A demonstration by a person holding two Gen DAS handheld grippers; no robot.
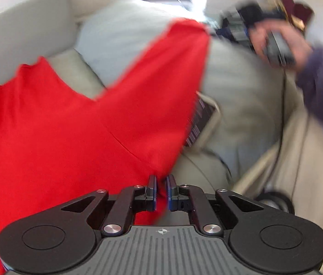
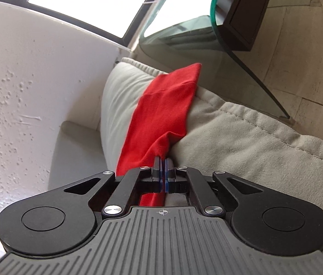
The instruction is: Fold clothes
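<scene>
A red shirt (image 1: 74, 133) stretches over a beige sofa (image 2: 241, 142), each hand-held gripper clenched on an edge: left (image 1: 161, 178), right (image 2: 162, 162). Light, limp cloth like this sags and is probably best held at corners.

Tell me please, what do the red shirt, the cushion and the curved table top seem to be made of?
Red shirt: soft matte knit, probably cotton jersey; it drapes limply and shows a stitched hem.
Cushion: beige matte fabric, perhaps microsuede; a fine nap and a sewn seam show.
Table top: glass, glossy and see-through, with a green edge.
</scene>
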